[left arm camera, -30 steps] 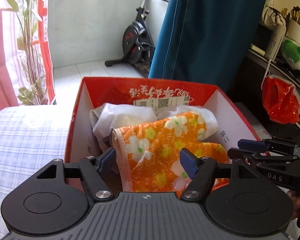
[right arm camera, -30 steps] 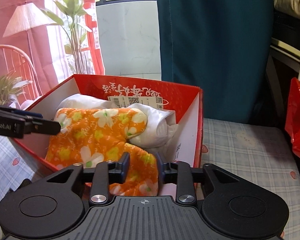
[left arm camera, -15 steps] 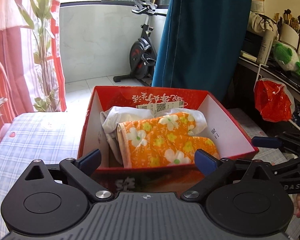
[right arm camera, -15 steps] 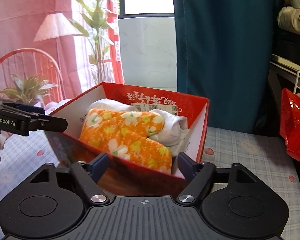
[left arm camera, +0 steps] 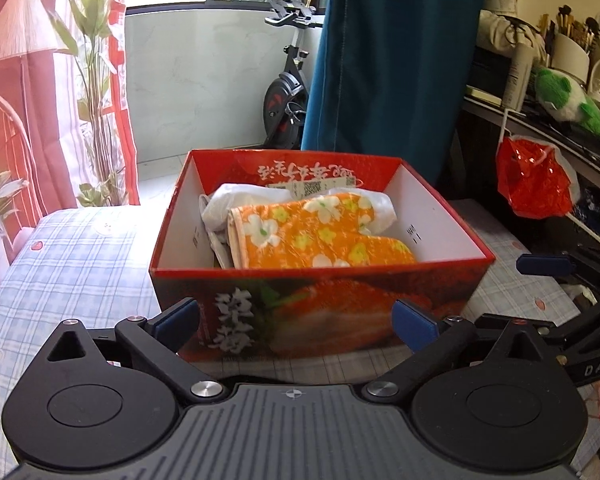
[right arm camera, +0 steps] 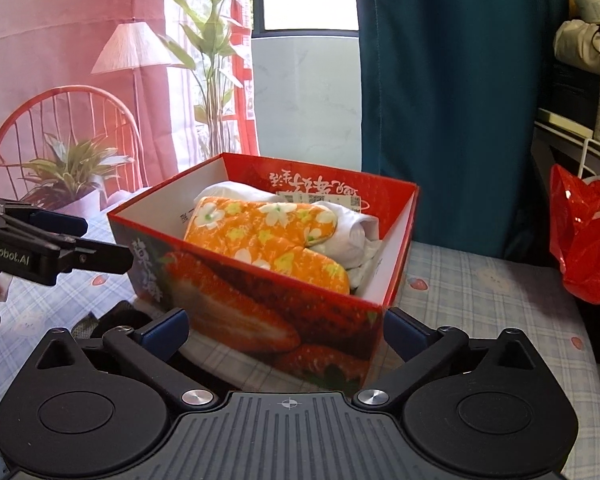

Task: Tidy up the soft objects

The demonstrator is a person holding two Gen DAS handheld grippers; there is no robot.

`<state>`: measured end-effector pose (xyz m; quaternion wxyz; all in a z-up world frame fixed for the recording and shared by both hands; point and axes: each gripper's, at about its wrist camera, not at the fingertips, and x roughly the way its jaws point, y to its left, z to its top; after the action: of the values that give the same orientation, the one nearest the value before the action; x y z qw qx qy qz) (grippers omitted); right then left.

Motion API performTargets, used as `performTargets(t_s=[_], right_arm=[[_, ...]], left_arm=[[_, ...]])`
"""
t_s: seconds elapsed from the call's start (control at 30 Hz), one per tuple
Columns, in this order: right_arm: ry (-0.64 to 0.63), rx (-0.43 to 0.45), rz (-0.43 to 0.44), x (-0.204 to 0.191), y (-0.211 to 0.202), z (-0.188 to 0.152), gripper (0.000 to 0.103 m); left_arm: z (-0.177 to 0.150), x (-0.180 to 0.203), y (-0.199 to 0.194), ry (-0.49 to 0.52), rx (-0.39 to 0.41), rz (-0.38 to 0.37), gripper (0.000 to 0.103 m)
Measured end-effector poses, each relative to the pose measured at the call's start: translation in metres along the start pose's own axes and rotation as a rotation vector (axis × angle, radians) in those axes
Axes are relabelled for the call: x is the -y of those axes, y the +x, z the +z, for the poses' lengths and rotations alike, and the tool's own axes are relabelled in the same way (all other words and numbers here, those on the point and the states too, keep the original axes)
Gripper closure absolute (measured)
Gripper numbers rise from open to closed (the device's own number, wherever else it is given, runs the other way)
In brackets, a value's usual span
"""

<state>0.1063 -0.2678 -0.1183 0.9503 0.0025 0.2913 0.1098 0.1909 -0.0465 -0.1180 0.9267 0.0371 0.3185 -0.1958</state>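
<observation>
A red strawberry-print box (left arm camera: 320,304) (right arm camera: 260,320) stands on the checked cloth. Inside lies a folded orange flowered cloth (left arm camera: 312,236) (right arm camera: 268,240) on top of white cloth (left arm camera: 228,204) (right arm camera: 356,236). My left gripper (left arm camera: 296,320) is open and empty, just in front of the box's near wall. My right gripper (right arm camera: 286,330) is open and empty, in front of the box's near right corner. Each gripper shows at the edge of the other's view: the right (left arm camera: 548,266), the left (right arm camera: 60,240).
The box sits on a blue-checked tablecloth (left arm camera: 80,264) (right arm camera: 480,296). A red plastic bag (left arm camera: 532,176) (right arm camera: 584,236) hangs at the right by a cluttered shelf. A dark item (right arm camera: 112,322) lies on the cloth left of the box. A teal curtain (left arm camera: 392,60) hangs behind.
The right gripper let go of the orange cloth and opened; the left opened wider. Both pulled back out of the box and now sit in front of it.
</observation>
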Motion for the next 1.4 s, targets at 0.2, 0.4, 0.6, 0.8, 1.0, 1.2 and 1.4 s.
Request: performTargets(t_s=[0.2,0.4,0.6,0.8,1.0,1.2,1.4], right_arm=[[-0.003,-0.020,0.009,0.001,-0.008,-0.016,0.001],[-0.016,-0.074,0.028,0.003,-0.014,-0.040,0.001],[-0.019,-0.122,0.050,0.001,-0.024,-0.062,0.001],[-0.037,-0.178,0.081,-0.005,-0.035,-0.086,0.001],[-0.085,-0.253,0.106,-0.012,-0.039,-0.109,0.005],[-0.088,-0.275,0.114,-0.019,-0.029,-0.121,0.013],[-0.062,-0.230,0.121,-0.021,-0.020,-0.116,0.019]], left_arm=[[-0.018,0.005,-0.005,-0.043,-0.040,-0.015,0.000],[-0.045,0.014,-0.006,-0.077,-0.107,-0.052,0.000],[-0.064,0.028,-0.006,-0.091,-0.146,-0.100,0.001],[-0.076,0.040,-0.002,-0.088,-0.177,-0.159,0.004],[-0.087,0.049,0.005,-0.099,-0.211,-0.215,0.015],[-0.093,0.059,0.011,-0.100,-0.230,-0.265,0.026],[-0.097,0.060,0.025,-0.127,-0.262,-0.297,0.039]])
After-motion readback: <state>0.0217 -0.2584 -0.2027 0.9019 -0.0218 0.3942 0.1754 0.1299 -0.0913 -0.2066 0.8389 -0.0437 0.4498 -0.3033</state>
